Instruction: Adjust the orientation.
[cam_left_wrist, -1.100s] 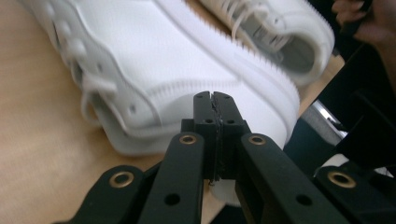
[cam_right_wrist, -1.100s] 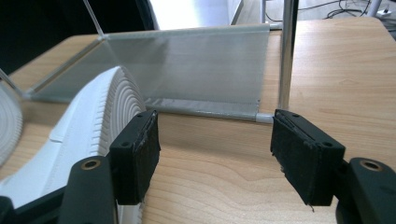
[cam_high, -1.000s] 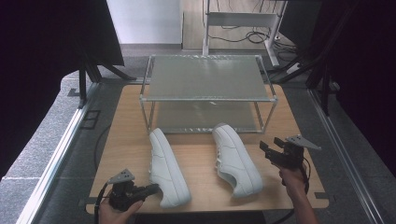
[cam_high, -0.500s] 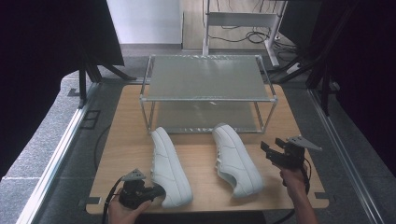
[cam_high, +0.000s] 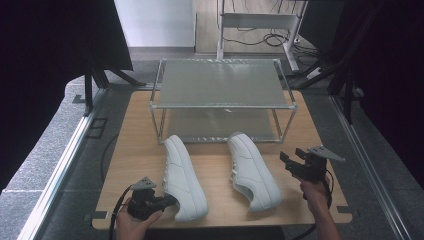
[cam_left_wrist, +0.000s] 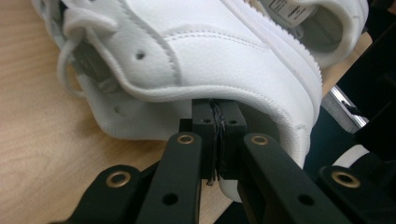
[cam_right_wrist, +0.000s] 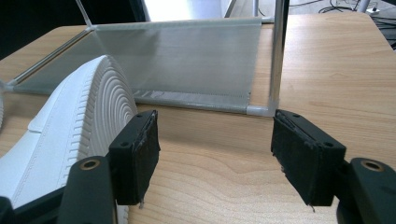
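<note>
- A wooden bench stands between dark curtains, with grey floor at its sides.
- A two-tier rack of metal tubing with frosted shelves sits at the far half of the bench.
- Two white shoes lie in front of the rack, toes towards it: the left shoe and the right shoe, well apart.
- The left gripper is at the near left edge of the bench; its jaws are closed together right against the left shoe's heel side, just under the upper.
- The right gripper hovers just right of the right shoe, jaws wide apart and holding nothing.
</note>
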